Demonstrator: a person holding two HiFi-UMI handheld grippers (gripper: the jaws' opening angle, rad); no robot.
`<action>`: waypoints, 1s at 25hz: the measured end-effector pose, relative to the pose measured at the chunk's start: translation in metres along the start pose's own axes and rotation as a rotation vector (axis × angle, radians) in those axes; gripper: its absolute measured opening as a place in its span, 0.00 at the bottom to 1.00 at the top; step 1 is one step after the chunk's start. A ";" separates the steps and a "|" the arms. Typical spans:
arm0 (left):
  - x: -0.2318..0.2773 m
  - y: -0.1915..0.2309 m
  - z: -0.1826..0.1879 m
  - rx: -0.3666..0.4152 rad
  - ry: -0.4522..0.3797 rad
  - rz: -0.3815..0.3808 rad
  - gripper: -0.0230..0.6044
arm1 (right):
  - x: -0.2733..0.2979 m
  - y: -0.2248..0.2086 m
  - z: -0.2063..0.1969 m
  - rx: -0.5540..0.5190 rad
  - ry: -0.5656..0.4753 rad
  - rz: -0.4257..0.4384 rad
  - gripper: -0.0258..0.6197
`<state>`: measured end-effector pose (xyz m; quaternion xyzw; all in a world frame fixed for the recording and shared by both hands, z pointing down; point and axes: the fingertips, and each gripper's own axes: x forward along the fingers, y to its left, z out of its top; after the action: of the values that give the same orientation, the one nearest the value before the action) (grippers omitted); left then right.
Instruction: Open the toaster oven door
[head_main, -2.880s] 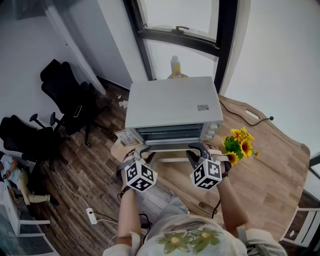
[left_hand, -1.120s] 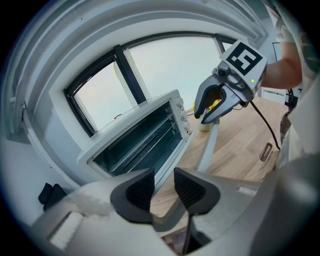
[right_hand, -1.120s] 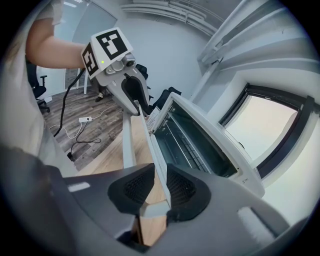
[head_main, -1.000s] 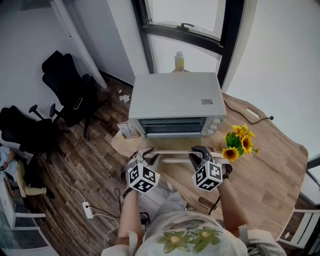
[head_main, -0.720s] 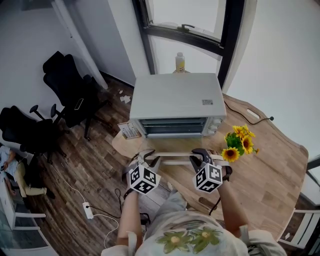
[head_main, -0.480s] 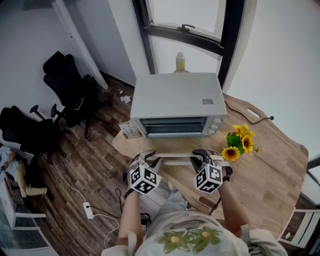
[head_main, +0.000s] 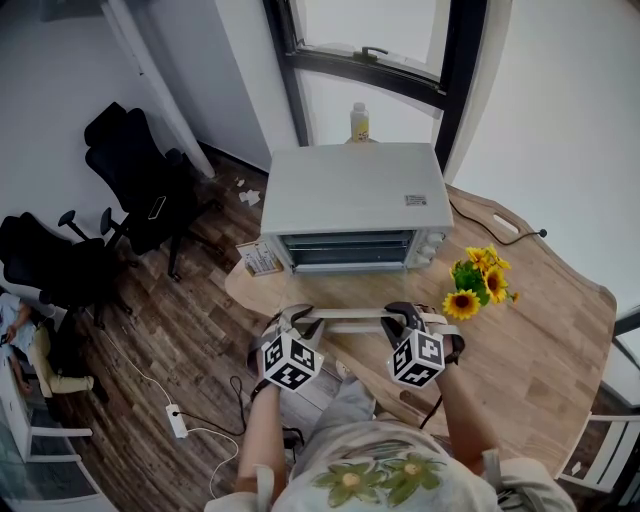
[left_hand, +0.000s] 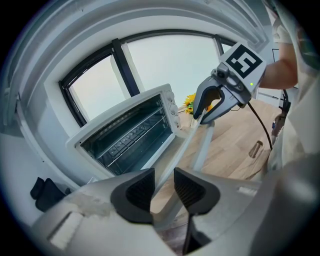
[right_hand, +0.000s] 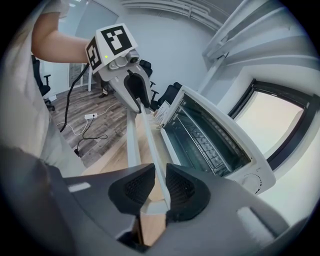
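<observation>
Item: oven (head_main: 350, 190), grey, on wooden table (head_main: 540, 330), front facing me. Door (head_main: 345, 295) swung down and out toward me; cavity and wire rack exposed in both gripper views.

Item: handle (head_main: 345, 314), pale bar along the door's outer edge, between my two grippers.

Item: my left gripper (head_main: 292, 318), clamped on the handle's left end; bar runs between its pads (left_hand: 141, 190).

Item: my right gripper (head_main: 398, 316), clamped on the handle's right end; bar sits between its pads (right_hand: 182, 189).

Item: sunflowers (head_main: 475, 285), on the table right of the oven, near my right gripper.

Item: bottle (head_main: 358, 122), behind the oven at the window.
</observation>
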<state>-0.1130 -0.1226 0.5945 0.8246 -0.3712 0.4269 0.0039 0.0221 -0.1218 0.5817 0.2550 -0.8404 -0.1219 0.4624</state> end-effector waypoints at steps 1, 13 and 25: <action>0.000 -0.001 -0.001 -0.001 0.001 -0.002 0.24 | 0.000 0.001 0.000 0.001 0.000 0.001 0.15; 0.002 -0.011 -0.011 -0.008 0.021 -0.024 0.24 | 0.002 0.012 -0.005 0.003 0.011 0.004 0.15; 0.005 -0.016 -0.016 -0.008 0.032 -0.031 0.24 | 0.005 0.018 -0.011 0.016 0.013 0.012 0.16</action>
<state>-0.1123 -0.1085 0.6130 0.8233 -0.3599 0.4384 0.0199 0.0230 -0.1090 0.5992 0.2543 -0.8400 -0.1106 0.4663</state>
